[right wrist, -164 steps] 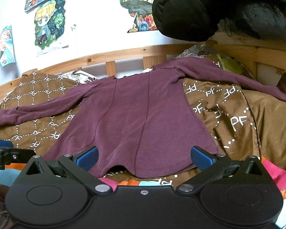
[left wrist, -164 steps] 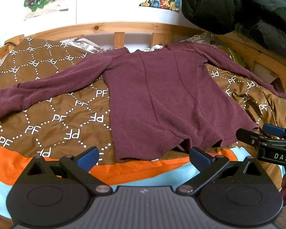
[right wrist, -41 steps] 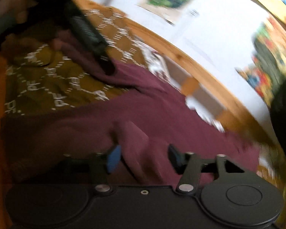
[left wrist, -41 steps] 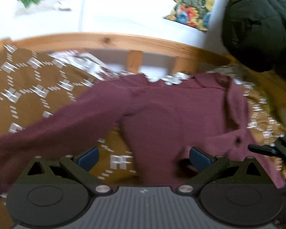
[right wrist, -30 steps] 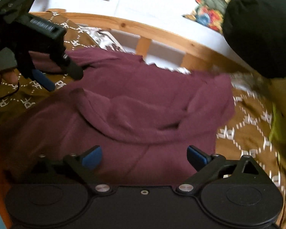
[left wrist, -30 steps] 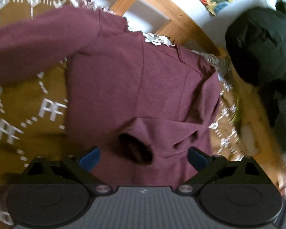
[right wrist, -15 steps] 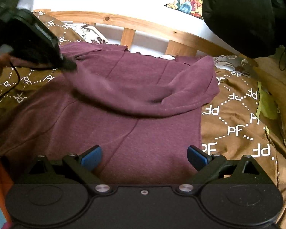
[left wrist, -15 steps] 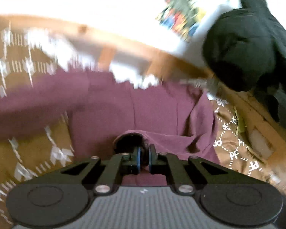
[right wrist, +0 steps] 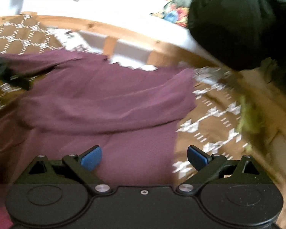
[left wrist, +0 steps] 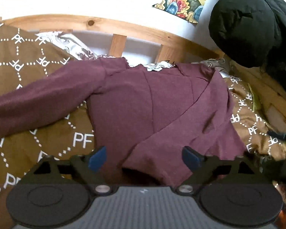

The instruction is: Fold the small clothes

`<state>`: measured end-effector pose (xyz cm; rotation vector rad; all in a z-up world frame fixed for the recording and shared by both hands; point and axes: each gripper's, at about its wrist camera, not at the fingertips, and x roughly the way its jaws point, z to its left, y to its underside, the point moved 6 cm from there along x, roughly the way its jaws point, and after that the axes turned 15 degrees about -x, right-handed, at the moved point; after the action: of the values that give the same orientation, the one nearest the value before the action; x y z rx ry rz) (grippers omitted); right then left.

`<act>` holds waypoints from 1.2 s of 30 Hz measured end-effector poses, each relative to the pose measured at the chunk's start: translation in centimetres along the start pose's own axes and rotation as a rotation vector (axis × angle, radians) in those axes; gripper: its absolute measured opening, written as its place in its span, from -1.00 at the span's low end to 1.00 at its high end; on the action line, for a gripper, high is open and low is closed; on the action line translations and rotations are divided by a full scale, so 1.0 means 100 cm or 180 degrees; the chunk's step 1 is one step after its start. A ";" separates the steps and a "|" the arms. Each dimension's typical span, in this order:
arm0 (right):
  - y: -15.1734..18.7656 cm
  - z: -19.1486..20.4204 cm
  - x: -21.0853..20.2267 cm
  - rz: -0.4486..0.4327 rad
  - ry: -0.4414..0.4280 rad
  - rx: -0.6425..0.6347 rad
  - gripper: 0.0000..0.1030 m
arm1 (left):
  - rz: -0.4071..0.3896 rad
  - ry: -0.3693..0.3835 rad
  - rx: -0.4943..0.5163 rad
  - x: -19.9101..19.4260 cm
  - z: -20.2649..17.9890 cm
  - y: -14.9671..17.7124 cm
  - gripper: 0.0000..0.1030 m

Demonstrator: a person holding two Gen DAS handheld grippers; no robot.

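one sleeve (left wrist: 190, 122) now folded across shirt (left wrist: 124, 103) | left gripper (left wrist: 145, 157) just reopened, wide, cuff released | right gripper (right wrist: 144, 157) wide, empty | shirt on blanket (left wrist: 24, 61) | coat (left wrist: 246, 22) behind

Maroon long-sleeved shirt (left wrist: 124, 103) is lying flat on the bedspread (left wrist: 19, 66), collar toward the headboard; right sleeve is lying folded diagonally across the body, left sleeve stretching outward.
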<state>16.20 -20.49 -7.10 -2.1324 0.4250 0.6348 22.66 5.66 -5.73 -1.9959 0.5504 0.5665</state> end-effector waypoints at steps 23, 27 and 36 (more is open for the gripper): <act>-0.012 -0.048 0.145 -0.0052 0.0909 -0.3244 -0.83 | 0.0270 -0.0095 0.0431 0.034 -0.008 0.004 0.08; -0.030 -0.054 0.124 -0.0085 0.0758 -0.2530 -0.90 | 0.0293 -0.0037 0.0445 0.034 -0.012 0.007 0.08; -0.023 -0.131 0.105 0.0122 0.0346 0.0545 -0.91 | 0.0623 -0.0376 0.0650 0.053 -0.014 0.030 -0.12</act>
<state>29.69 -30.56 -4.98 -2.0052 0.5608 0.4872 25.34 2.33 -10.29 -1.7156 0.7063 0.7136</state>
